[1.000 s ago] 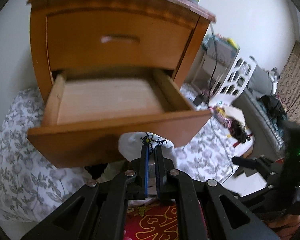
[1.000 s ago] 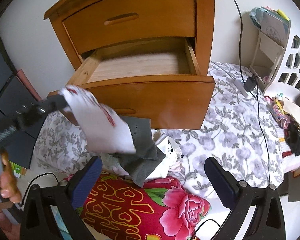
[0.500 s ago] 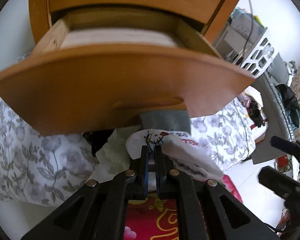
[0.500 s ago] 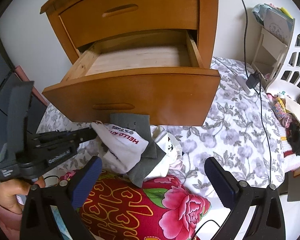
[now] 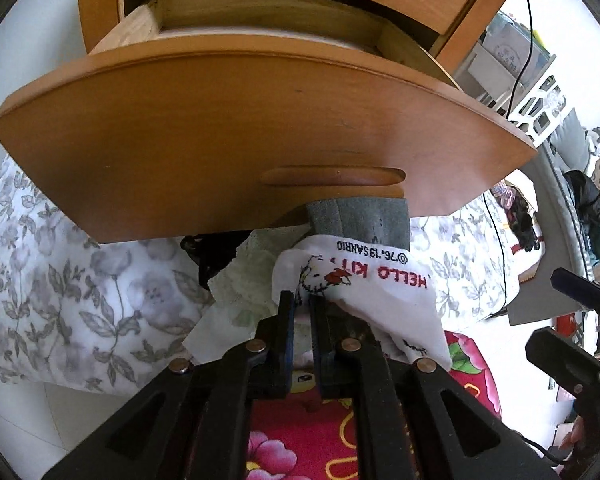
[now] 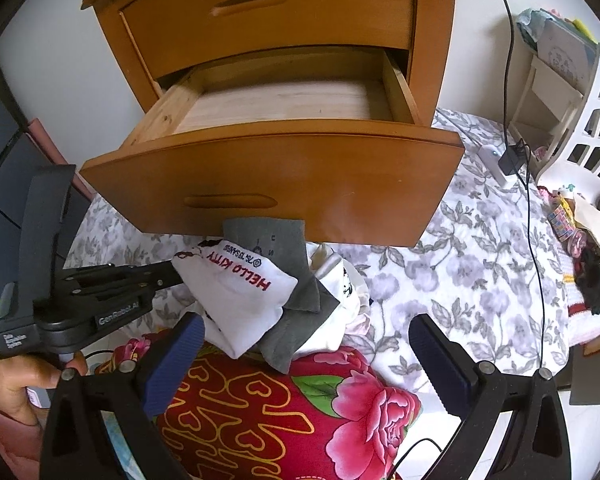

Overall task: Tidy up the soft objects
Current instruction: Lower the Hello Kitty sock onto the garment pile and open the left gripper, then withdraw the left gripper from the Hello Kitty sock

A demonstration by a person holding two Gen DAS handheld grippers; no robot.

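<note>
Currently the left gripper [image 5: 302,300] pinches an edge of the white Hello Kitty sock [image 6: 236,288]; its jaws are beginning to open with the fabric between them. The sock lies on the pile of soft items [image 6: 308,308] just below the front of the open drawer [image 6: 284,176], above the red floral cloth [image 6: 300,412]. Its long axis runs from the left fingertips down toward the right gripper [image 6: 312,364], which hangs spread and empty, near the pile.

Glossy wooden drawer [image 6: 300,176]; soft knit cloth sock [image 6: 236,292].
</note>
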